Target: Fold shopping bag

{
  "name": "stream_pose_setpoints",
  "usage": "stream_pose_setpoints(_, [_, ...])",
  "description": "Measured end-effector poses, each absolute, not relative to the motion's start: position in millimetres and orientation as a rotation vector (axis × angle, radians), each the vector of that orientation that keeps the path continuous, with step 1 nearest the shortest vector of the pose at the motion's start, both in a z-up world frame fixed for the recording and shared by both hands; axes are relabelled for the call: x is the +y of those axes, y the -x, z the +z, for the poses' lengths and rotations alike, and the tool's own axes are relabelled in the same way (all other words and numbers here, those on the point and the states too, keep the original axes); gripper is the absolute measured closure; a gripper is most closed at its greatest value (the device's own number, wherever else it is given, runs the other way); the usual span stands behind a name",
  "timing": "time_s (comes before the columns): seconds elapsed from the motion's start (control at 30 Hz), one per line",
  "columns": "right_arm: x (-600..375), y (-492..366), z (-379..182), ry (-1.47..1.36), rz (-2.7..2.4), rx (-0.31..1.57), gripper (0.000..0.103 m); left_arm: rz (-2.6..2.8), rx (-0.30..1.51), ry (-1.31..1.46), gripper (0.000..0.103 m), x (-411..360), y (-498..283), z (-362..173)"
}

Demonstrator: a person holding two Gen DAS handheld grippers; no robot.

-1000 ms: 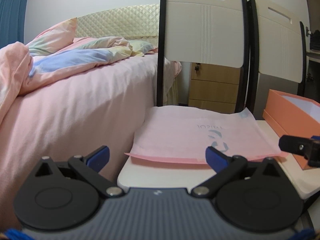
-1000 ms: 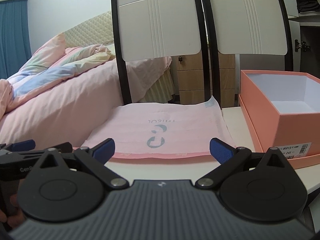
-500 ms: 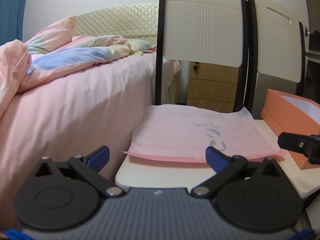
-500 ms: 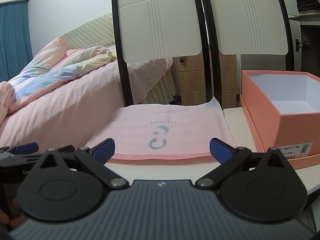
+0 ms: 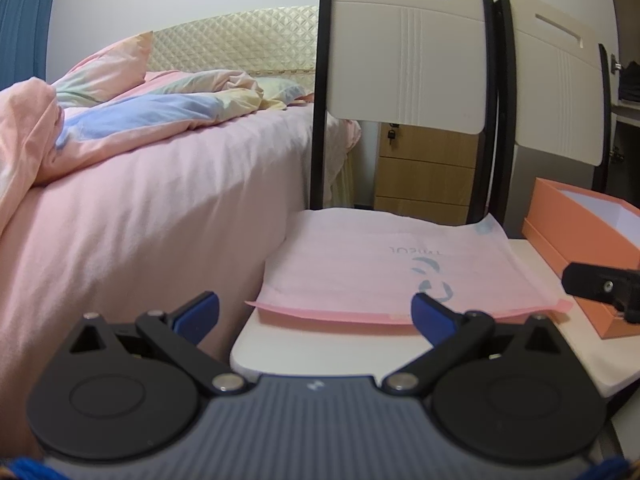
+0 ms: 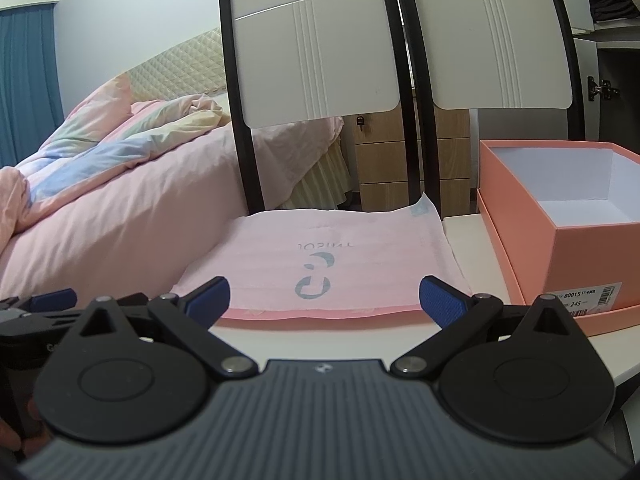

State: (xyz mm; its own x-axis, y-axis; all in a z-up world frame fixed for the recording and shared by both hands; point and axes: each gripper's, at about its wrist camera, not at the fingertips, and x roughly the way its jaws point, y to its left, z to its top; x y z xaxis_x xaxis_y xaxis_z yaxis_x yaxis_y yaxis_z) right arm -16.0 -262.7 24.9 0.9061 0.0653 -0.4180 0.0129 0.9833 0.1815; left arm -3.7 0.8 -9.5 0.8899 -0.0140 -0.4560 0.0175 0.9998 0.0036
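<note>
Left tool (image 5: 314, 312) and right tool (image 6: 324, 300): both spread wide, gripping nothing, now drawn slightly nearer the bag than a second ago. Bag itself unmoved. Reads as approach stage; no fold begun.

Just ahead of both tools: shopping bag (image 6: 320, 256), lying flat on the white chair seat (image 5: 320, 348), near edge just beyond the fingertips (image 6: 208, 298). Thin pink film, faint lengthwise creases, grey-blue printed logo, doubled near hem. Likely limp and slippery.

Right of the right tool: open orange box (image 6: 560, 232), rigid card, white lining. Left of both: bed (image 5: 140, 208), soft pink sheet. Beyond: ribbed white chair backs (image 6: 320, 48).
</note>
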Motion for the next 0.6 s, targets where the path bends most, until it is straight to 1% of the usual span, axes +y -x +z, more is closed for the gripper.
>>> stream_pose_setpoints(0.6, [-264.4, 17.4, 24.3, -0.192, 0.030, 0.440, 0.000, -0.019, 0.478, -0.018, 0.000, 1.0, 3.8, -9.9])
